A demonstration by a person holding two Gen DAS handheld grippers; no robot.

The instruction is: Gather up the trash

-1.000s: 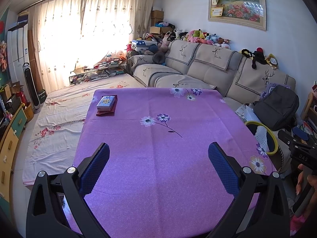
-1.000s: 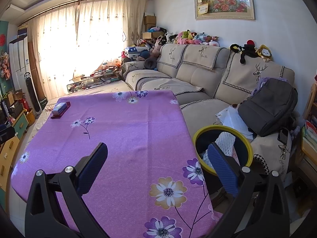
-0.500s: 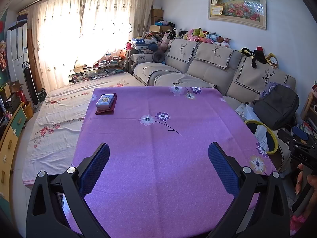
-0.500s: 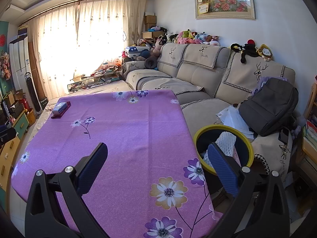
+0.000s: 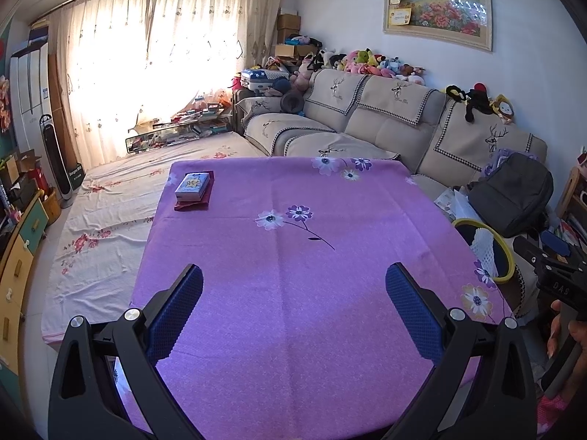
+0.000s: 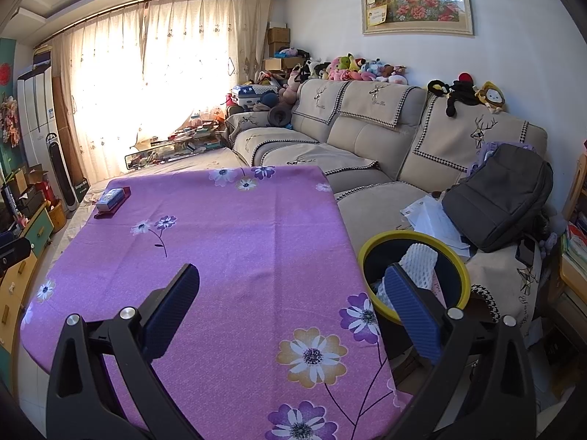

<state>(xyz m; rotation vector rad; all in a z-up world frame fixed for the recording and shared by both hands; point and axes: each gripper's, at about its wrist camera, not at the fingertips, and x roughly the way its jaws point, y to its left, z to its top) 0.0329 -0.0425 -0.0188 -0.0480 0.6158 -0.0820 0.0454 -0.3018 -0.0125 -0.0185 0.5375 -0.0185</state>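
Left wrist view: the bench (image 5: 293,293) fills the centre and lower frame. A box (image 5: 192,185) lies on a flat pad (image 5: 194,203) at the bench's far left corner. Behind the bench, across the upper right, runs the sofa (image 5: 385,128), with soft toys (image 5: 374,64) along its back. A backpack (image 5: 513,192) rests on the sofa at right. The bin (image 5: 504,256) stands just beside the bench's right edge, foam netting (image 5: 482,249) inside it. Right wrist view: the bin (image 6: 463,278) sits lower right, between bench (image 6: 238,256) and sofa (image 6: 367,146); papers (image 6: 429,218) lie behind it, left of the backpack (image 6: 499,198).
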